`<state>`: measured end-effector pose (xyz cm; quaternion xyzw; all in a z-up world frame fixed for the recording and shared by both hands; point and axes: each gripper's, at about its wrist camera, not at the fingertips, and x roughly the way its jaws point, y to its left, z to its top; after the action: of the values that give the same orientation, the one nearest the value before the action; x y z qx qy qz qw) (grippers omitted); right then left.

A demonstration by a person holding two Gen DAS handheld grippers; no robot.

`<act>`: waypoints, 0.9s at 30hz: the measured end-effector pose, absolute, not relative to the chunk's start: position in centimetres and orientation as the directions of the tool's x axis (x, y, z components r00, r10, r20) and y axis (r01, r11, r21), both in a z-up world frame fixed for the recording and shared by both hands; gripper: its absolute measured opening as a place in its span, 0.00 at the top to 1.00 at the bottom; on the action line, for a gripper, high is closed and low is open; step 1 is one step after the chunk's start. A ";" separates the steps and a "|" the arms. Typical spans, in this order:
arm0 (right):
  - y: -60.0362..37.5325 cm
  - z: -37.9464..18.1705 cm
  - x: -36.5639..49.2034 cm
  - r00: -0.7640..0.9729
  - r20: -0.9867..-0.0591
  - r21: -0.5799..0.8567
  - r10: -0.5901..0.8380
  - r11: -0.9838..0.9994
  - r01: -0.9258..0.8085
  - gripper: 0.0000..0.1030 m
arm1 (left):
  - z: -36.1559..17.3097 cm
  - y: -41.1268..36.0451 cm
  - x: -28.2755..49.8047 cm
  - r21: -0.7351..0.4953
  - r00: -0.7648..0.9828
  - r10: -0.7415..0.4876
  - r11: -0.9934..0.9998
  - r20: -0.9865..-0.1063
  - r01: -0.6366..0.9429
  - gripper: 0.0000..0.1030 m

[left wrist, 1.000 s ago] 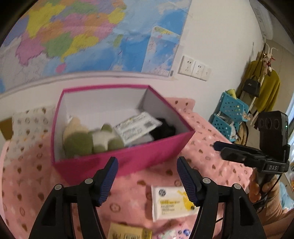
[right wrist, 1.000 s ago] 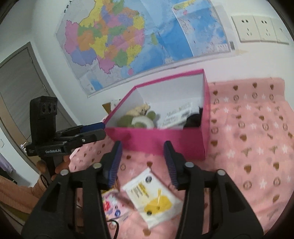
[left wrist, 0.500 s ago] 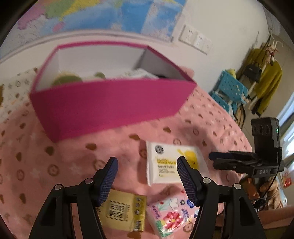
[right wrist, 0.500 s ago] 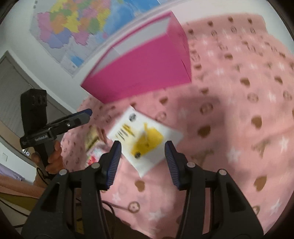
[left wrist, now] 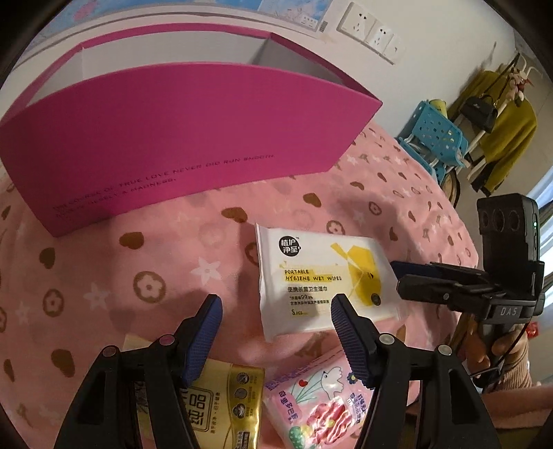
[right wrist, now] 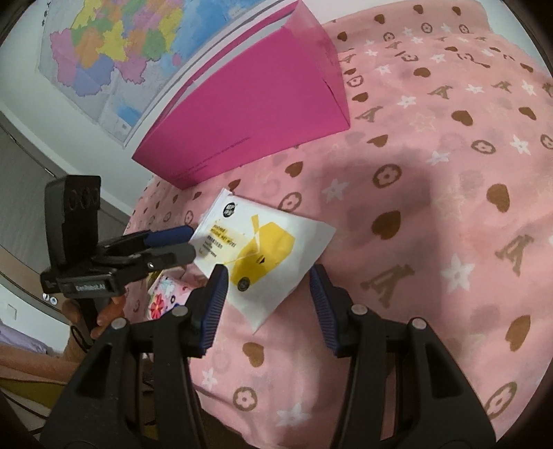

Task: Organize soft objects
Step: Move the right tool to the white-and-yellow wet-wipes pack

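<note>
A white and yellow wet wipes pack [left wrist: 321, 279] [right wrist: 262, 248] lies flat on the pink blanket in front of the magenta box [left wrist: 172, 138] [right wrist: 249, 110]. My left gripper [left wrist: 275, 307] [right wrist: 190, 243] hovers over the pack's near left corner; its jaws are closing and touch nothing. From the other side, my right gripper [right wrist: 269, 276] [left wrist: 401, 278] stands open, straddling the pack's near corner without pressing it. A gold tissue pack [left wrist: 224, 404] and a pink floral tissue pack [left wrist: 318, 400] [right wrist: 162, 293] lie under the left gripper. The box's inside is hidden.
The pink patterned blanket [right wrist: 432, 207] stretches bare to the right. A wall map [right wrist: 114, 45] and sockets [left wrist: 366, 31] are behind the box. Blue baskets [left wrist: 435, 138] and a rack with a yellow garment [left wrist: 504, 138] stand beyond the bed. A hand [right wrist: 107, 311] holds the left gripper.
Both grippers have sunk toward the blanket and tipped downward. The box's contents have dropped out of sight, and the wet wipes pack now lies between and just ahead of both pairs of fingers.
</note>
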<state>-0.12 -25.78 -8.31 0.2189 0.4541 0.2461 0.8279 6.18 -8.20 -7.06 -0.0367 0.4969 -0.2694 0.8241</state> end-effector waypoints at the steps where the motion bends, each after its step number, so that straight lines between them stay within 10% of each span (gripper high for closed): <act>1: -25.8 -8.3 -0.1 0.467 -0.644 0.587 0.606 0.783 -0.207 0.50 | -7.1 -8.3 6.2 -0.336 0.354 -0.491 0.845 -0.796 0.415 0.38; 13: -26.0 -8.7 0.4 0.477 -0.505 0.703 0.720 0.663 -0.257 0.50 | -7.4 -9.6 6.5 -0.373 0.320 -0.530 0.818 -0.786 0.437 0.45; 27: -24.9 -8.8 1.3 0.493 -0.602 0.617 0.628 0.758 -0.212 0.71 | -7.1 -9.3 6.8 -0.386 0.322 -0.538 0.816 -0.779 0.430 0.45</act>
<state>1.32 -24.88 -8.82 0.2389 0.4352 0.2531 0.8303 6.80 -9.27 -7.14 -0.0540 0.5001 -0.2985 0.8111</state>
